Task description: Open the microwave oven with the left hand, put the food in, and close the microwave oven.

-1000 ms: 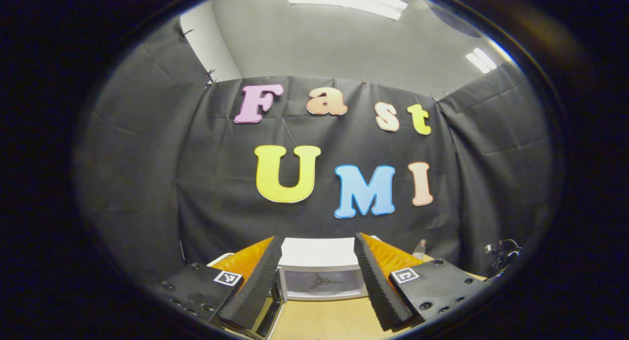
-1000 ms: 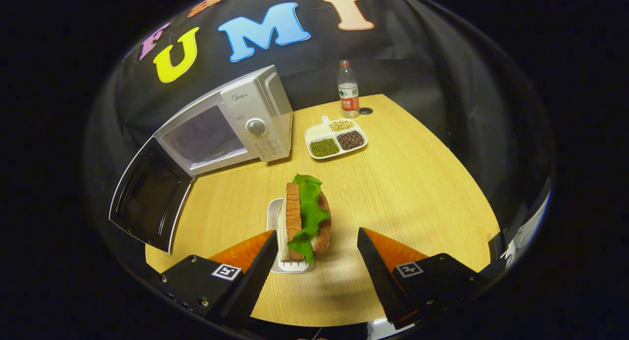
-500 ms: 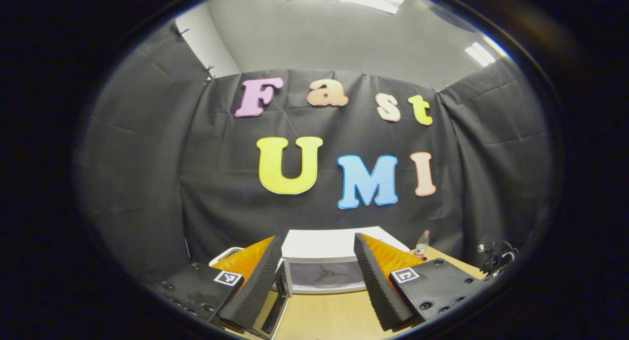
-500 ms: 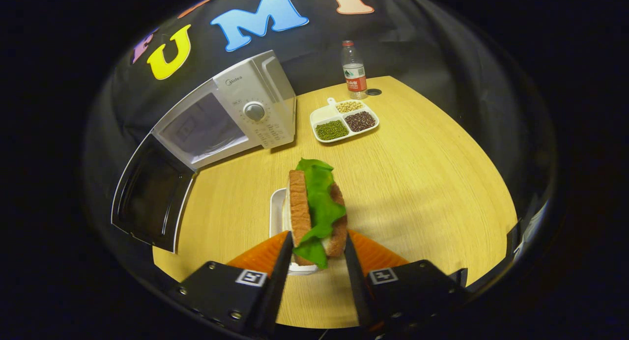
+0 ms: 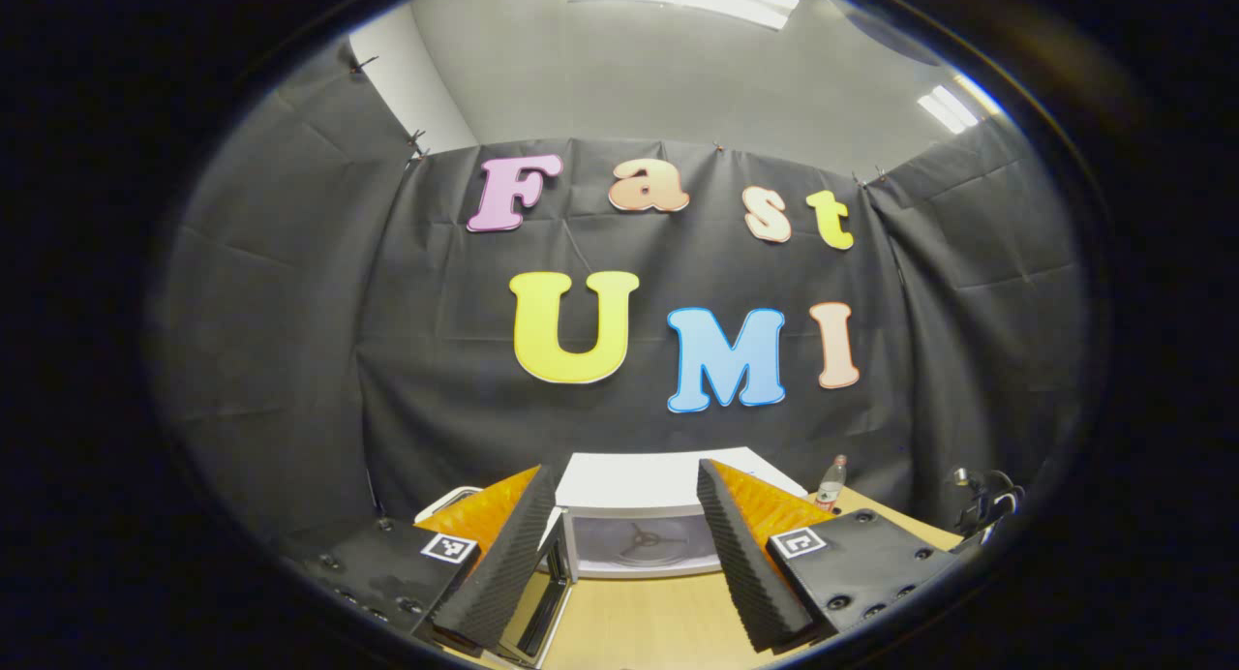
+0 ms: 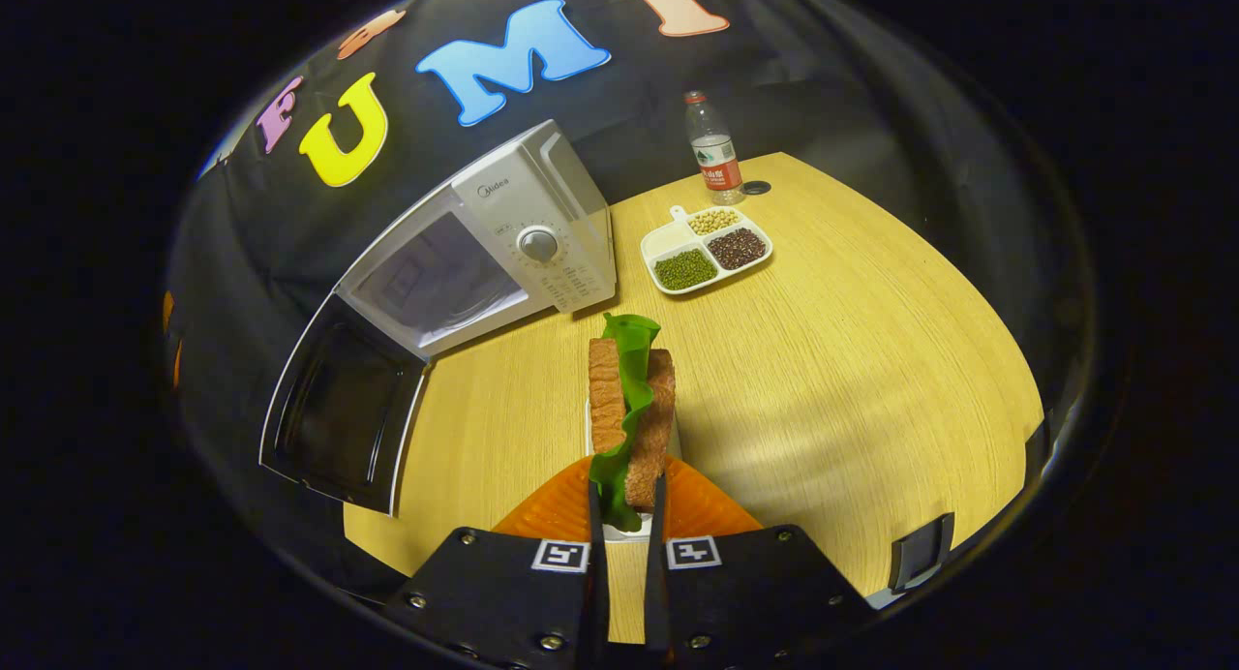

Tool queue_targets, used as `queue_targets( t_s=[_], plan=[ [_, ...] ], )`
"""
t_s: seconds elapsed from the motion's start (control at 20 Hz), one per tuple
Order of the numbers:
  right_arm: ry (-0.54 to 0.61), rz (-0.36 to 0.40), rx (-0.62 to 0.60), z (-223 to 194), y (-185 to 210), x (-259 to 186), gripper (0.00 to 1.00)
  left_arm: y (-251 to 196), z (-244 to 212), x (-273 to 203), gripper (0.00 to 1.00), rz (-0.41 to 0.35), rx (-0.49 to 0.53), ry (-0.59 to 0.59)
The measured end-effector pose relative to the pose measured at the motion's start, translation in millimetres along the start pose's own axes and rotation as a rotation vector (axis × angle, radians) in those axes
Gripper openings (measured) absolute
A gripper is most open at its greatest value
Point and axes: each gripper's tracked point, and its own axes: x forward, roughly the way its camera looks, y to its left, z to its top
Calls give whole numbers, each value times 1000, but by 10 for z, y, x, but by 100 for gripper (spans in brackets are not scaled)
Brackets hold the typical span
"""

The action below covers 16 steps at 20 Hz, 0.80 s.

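Observation:
In the right gripper view, a sandwich (image 6: 629, 409) of two brown bread slices with green lettuce stands on edge over a small white tray (image 6: 619, 530) on the wooden table (image 6: 852, 360). My right gripper (image 6: 626, 515) is shut on the sandwich's near end, both fingers pressing the bread. The white microwave (image 6: 484, 249) stands at the back left with its door (image 6: 339, 409) swung wide open. In the left gripper view, my left gripper (image 5: 627, 544) is open and holds nothing, raised in front of the microwave's open cavity (image 5: 644, 544); the open door's edge (image 5: 542, 602) lies low at left.
A white divided dish (image 6: 707, 249) of beans sits right of the microwave, with a water bottle (image 6: 714, 152) behind it. The bottle (image 5: 831, 483) also stands at the right in the left gripper view, near a black clamp (image 5: 982, 496). Bare tabletop spreads right of the sandwich.
My right gripper has gone from open around the sandwich to shut on it, squeezing the slices together. The left gripper has stayed open, its view shifting only slightly.

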Motion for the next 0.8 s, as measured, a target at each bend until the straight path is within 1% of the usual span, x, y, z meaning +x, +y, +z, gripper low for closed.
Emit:
queue_targets(
  t_s=[0.2, 0.4, 0.5, 0.6, 0.7, 0.75, 0.8],
  plan=[
    [-61, 94, 84, 202, 318, -136, 14, 10, 51, -68, 97, 4, -2, -8],
    [-93, 257, 252, 428, 783, -201, 14, 33, 141, -150, 97, 4, -4, -4],
    [-100, 326, 322, 571, 996, -190, 14, 19, 238, -155, 97, -1, -2, 0],
    [-111, 384, 368, 716, 1168, -135, 15, -22, 353, -153, 97, -14, -3, -15],
    [-99, 423, 417, 816, 1309, -42, 14, -32, 419, -110, 97, -9, -11, -26],
    [-90, 444, 443, 860, 1378, -8, 14, -30, 401, -99, 92, -1, -17, -7],
    [-91, 462, 457, 904, 1440, 42, 15, -38, 412, -86, 92, 6, -16, -3]
  ],
)
